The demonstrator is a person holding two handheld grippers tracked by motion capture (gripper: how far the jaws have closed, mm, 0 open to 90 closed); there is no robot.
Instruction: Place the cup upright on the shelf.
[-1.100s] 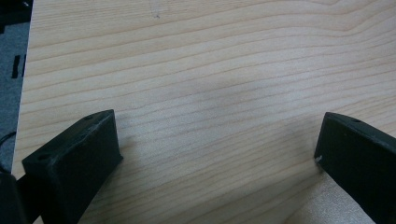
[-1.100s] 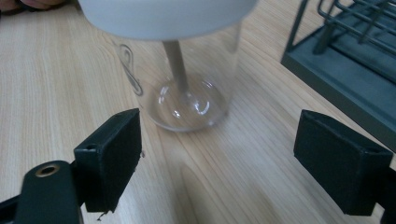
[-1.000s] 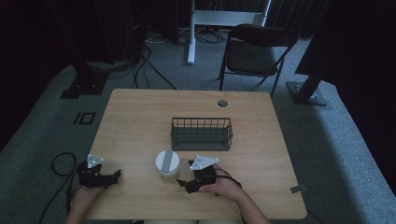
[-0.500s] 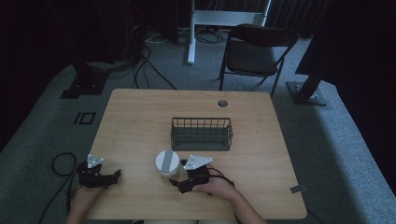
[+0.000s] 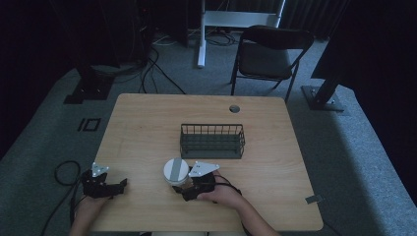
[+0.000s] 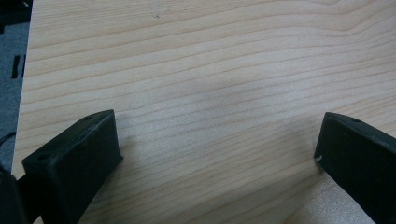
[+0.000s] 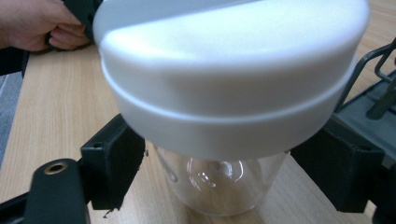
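A clear glass jar with a white lid (image 5: 175,171) stands on the wooden table (image 5: 142,128) near its front edge. My right gripper (image 5: 180,189) is open and reaches it from the right. In the right gripper view the jar (image 7: 233,70) looms close, with the right gripper (image 7: 217,163) holding one black jaw on each side of the glass below the lid. A thin gap shows at the left jaw. My left gripper (image 5: 120,184) rests open at the table's front left corner. Bare wood lies between the jaws of the left gripper (image 6: 217,140).
A dark wire basket (image 5: 211,140) stands behind the jar at mid table, and its edge (image 7: 373,107) shows just right of the jar. A cable hole (image 5: 234,108) is near the far edge. A folding chair (image 5: 270,49) stands beyond the table.
My right gripper has slid left along the table toward the jar and now has its jaws around it. The left gripper has stayed put.
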